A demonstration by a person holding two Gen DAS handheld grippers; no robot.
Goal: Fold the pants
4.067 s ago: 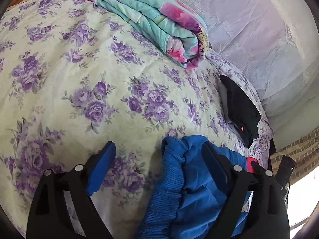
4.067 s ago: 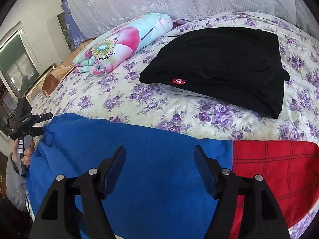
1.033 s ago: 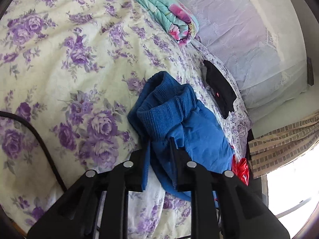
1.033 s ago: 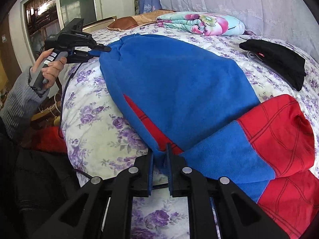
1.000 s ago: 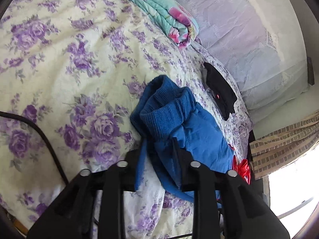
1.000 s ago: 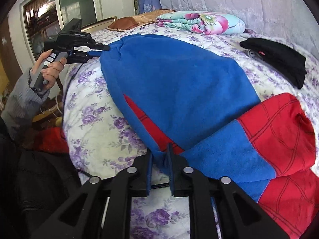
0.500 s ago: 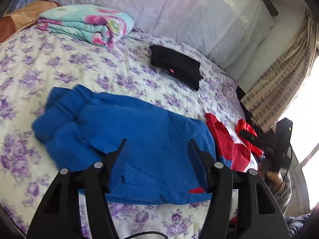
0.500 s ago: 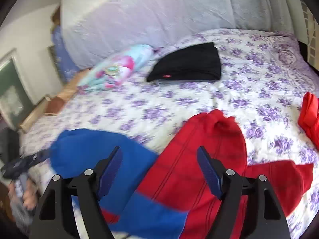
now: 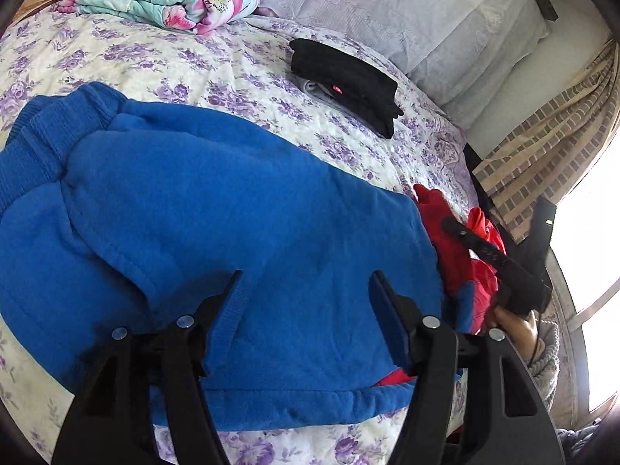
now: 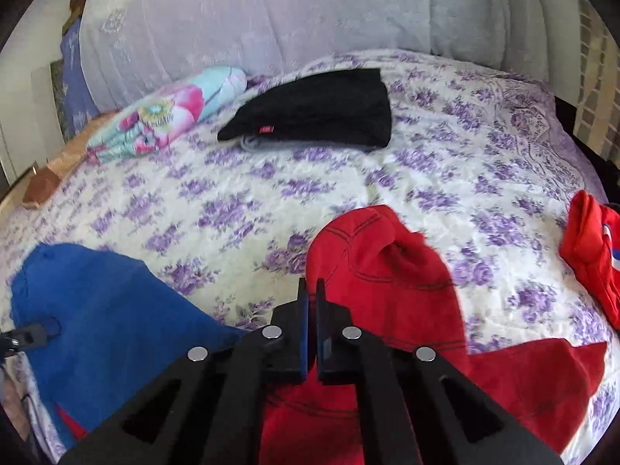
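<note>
The blue and red fleece pants (image 9: pixel 217 209) lie across the floral bed, blue waist part at the left, red leg ends (image 9: pixel 457 248) at the right. My left gripper (image 9: pixel 306 283) is open and hovers just above the blue fabric, holding nothing. In the right wrist view the red leg part (image 10: pixel 391 271) lies bunched in front and the blue part (image 10: pixel 104 310) lies at the left. My right gripper (image 10: pixel 310 286) is shut just above the red fabric; nothing shows between its jaws. It also shows at the right of the left wrist view (image 9: pixel 484 252).
A folded black garment (image 10: pixel 314 112) and a rolled floral quilt (image 10: pixel 166 116) lie near the headboard. A separate red garment (image 10: pixel 593 244) lies at the bed's right edge. The purple-flowered bedspread (image 10: pixel 232 201) stretches between them. A curtain (image 9: pixel 542 155) hangs at the right.
My right gripper has shut from open in the last half second, with no cloth seen in it. My left gripper stays open and has dropped closer to the blue fabric.
</note>
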